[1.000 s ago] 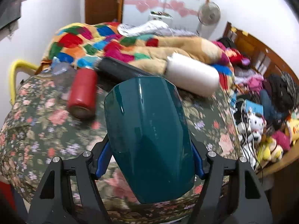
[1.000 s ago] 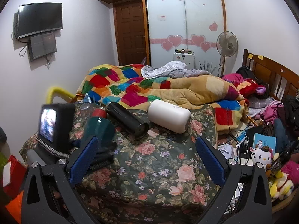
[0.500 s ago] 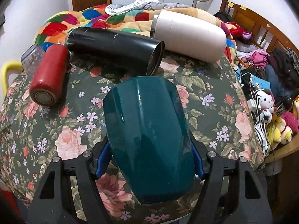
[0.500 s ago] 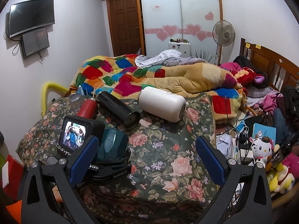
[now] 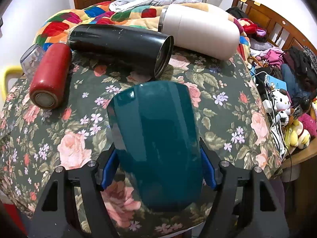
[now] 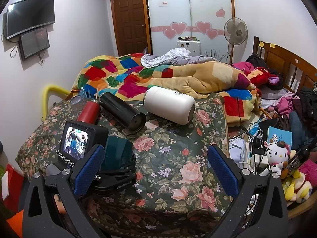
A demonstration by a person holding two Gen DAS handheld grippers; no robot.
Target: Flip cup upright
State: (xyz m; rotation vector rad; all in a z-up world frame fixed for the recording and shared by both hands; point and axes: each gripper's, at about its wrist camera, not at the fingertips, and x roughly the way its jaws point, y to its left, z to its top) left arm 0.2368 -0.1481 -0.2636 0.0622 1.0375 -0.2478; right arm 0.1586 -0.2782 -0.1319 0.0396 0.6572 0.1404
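The left tongs (image 5: 156, 170) pinch the teal cup (image 5: 156, 138), its long axis running toward 12 o'clock over the surface (image 5: 227, 119), while the right tongs (image 6: 156, 166) hang spread.

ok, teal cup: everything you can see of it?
The teal cup is glossy, dark teal, smooth-walled, likely glazed ceramic or plastic, with no handle or print showing. It is clamped between the blue pads of the left gripper, its body running forward along the fingers, flat far end toward the black bottle. It sits low over the floral cloth; contact with the cloth cannot be told. The right wrist view shows part of it behind the left gripper's camera. Its opening is not visible.
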